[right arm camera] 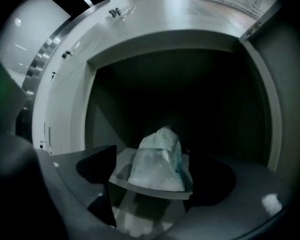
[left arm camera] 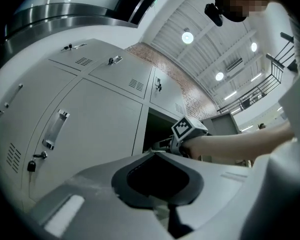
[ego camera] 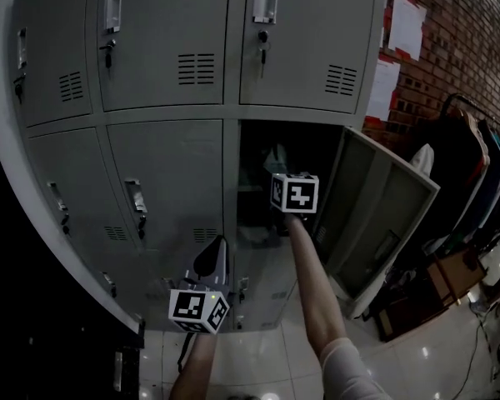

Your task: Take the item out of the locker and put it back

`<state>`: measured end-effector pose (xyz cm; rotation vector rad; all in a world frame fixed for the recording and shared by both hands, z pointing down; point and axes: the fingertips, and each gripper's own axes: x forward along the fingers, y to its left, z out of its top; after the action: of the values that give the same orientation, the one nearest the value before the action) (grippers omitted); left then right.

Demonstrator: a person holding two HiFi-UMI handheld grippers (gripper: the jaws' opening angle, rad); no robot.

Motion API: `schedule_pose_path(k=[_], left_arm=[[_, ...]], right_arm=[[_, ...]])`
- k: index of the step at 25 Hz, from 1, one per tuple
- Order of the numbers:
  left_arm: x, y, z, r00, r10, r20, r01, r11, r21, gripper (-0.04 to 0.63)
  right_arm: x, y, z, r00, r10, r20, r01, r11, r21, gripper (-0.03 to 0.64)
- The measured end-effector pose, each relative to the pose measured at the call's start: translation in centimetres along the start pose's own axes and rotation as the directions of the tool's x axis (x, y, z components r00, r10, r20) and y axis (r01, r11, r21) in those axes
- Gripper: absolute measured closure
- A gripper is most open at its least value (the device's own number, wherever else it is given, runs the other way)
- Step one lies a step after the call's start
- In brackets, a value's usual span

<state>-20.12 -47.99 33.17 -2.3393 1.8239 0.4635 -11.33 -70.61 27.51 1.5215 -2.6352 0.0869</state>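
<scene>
Left gripper [ego camera: 211, 262]: low, in front of the closed lockers, away from the work. Fingers clenched tip to tip with nothing in them. Idle, and it is not fouling the door [ego camera: 385, 205], which stands swung out to the right.

Right gripper [ego camera: 282, 178]: forearm stretched forward, nose inside the open locker [ego camera: 258, 152], about level. Fingers released and spread wide. The bag [right arm camera: 158, 163] stands between them but neither pad presses on it.

Bag: pale, crumpled plastic, peaked at the top. It sits upright at the front edge of the shelf [right arm camera: 149, 190], roughly mid-width, with dark locker behind. The contents can't be made out.

Step in hand, by my reading: the fingers bracket the bag on the shelf, so this is either the pick or the let-go of the return. The frames alone don't say which.

To do it well:
- If picking, push in until the pads flank the fuller lower half, not the thin peak, which would likely crush and slip.
- Close slowly. Soft plastic gives, so expect the grip to settle late.
- Lift just clear of the shelf edge before drawing back, since dragging could snag the bag on the lip.
- If releasing, back straight out along the approach line with the fingers wide. The bag sits close to the front edge and a brush could tip it off.
</scene>
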Motion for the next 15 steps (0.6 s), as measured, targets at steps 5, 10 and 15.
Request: schedule_pose_path(k=[5,10,15], left_arm=[[0.4,1.5,-0.6,1.0,0.02,-0.005,-0.02,1.0,-0.011,0.592],[1.1,2.3,-0.6,1.0,0.027,-0.012,-0.027,1.0,-0.004,0.592],[1.9,1.2,-0.1,1.0,0.0,0.0,0.0,1.0,-0.005,0.592]], right_arm=[[2.4,-0.2,-1.4,0.998,0.002,-0.057,-0.004,1.0,-0.027,0.214],[2.7,0.4,-2.0,0.997,0.039,-0.065,-0.042,0.998,-0.043,0.576],[1.0,0.3,-0.7,0.999,0.031,0.006,-0.031,0.999,-0.032,0.584]])
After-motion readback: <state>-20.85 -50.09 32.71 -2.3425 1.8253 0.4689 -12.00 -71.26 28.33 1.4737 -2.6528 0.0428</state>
